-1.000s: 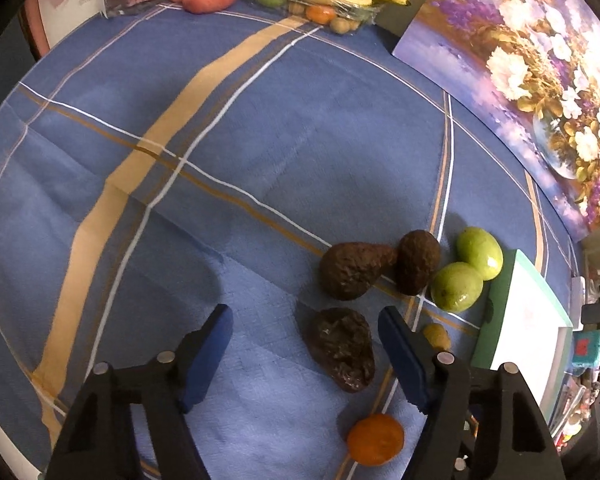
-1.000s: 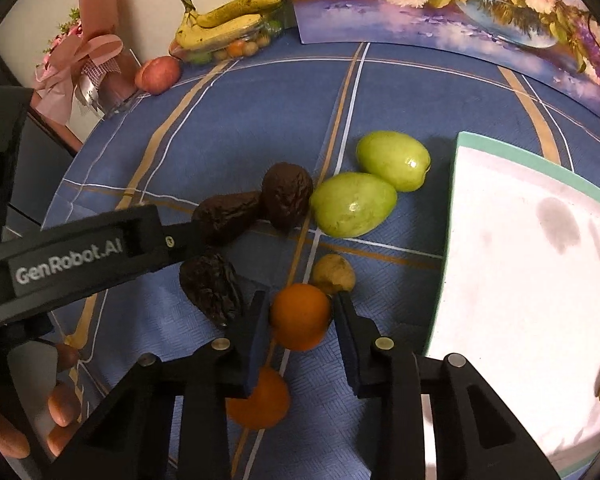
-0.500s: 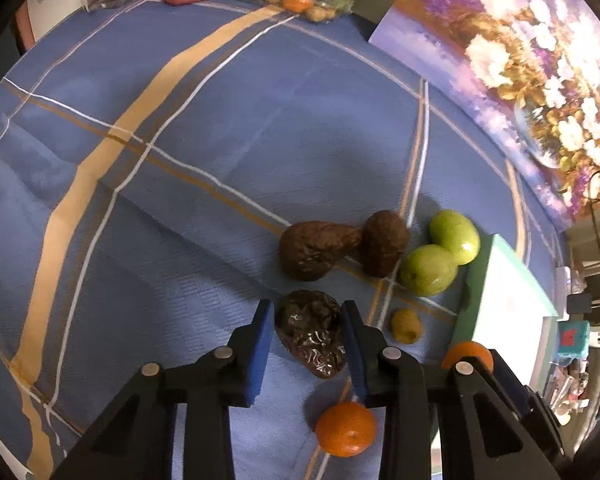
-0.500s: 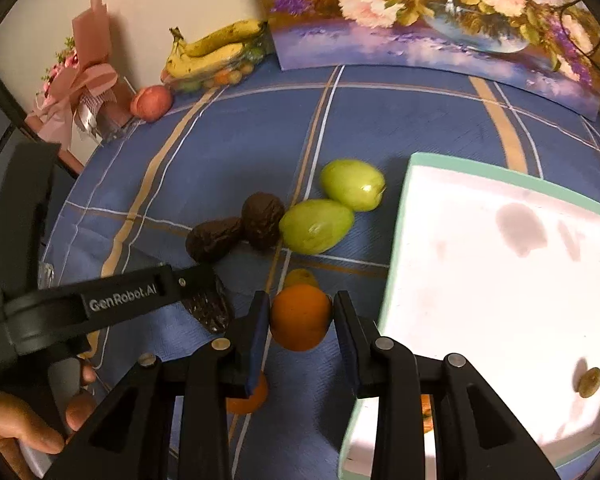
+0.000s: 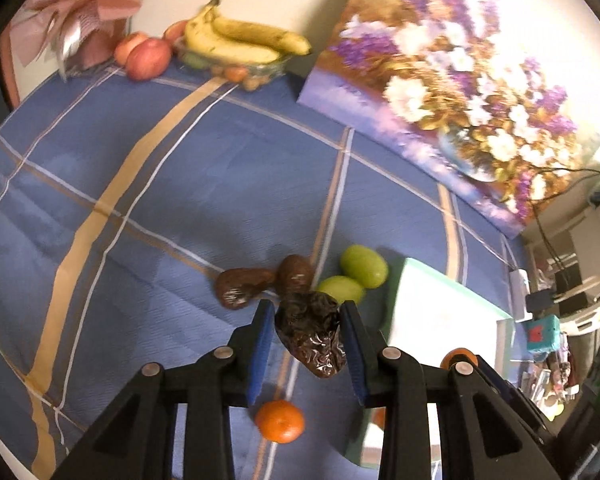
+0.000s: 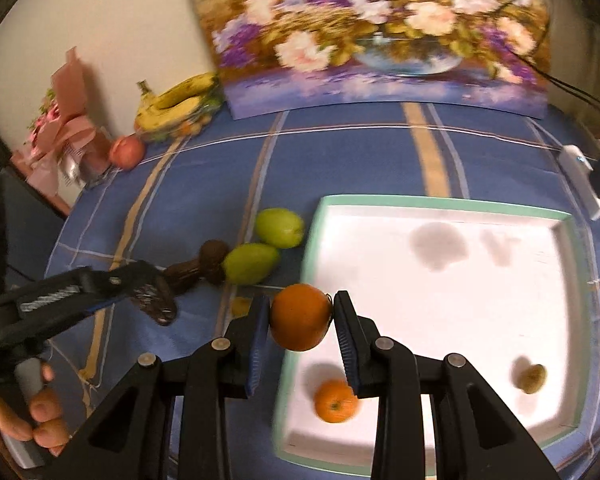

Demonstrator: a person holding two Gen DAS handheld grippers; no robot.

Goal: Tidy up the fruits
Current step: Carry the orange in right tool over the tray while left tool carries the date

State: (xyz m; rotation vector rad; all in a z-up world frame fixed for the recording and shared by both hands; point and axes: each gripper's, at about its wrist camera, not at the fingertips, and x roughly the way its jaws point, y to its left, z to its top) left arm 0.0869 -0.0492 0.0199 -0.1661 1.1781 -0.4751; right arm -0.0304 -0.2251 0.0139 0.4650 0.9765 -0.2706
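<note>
My left gripper (image 5: 306, 336) is shut on a wrinkled dark brown fruit (image 5: 312, 332) and holds it above the blue cloth. My right gripper (image 6: 300, 320) is shut on an orange (image 6: 300, 322) and holds it over the left edge of the white tray (image 6: 500, 280). Two more dark fruits (image 5: 244, 286) and two green fruits (image 5: 364, 266) lie on the cloth left of the tray. One orange (image 5: 280, 420) lies on the cloth below my left gripper. Inside the tray lie an orange (image 6: 334, 400) and a small brown fruit (image 6: 532, 378).
A flower painting (image 6: 380, 32) leans on the wall at the back. A bowl with bananas (image 5: 240, 40), apples (image 5: 148, 58) and a pink bouquet (image 6: 64, 128) stand at the back left. A small yellowish fruit (image 6: 240, 306) lies by the tray.
My left gripper closed on the wrinkled dark fruit and lifted it off the cloth. My right gripper carried its orange up and right, over the tray's edge.
</note>
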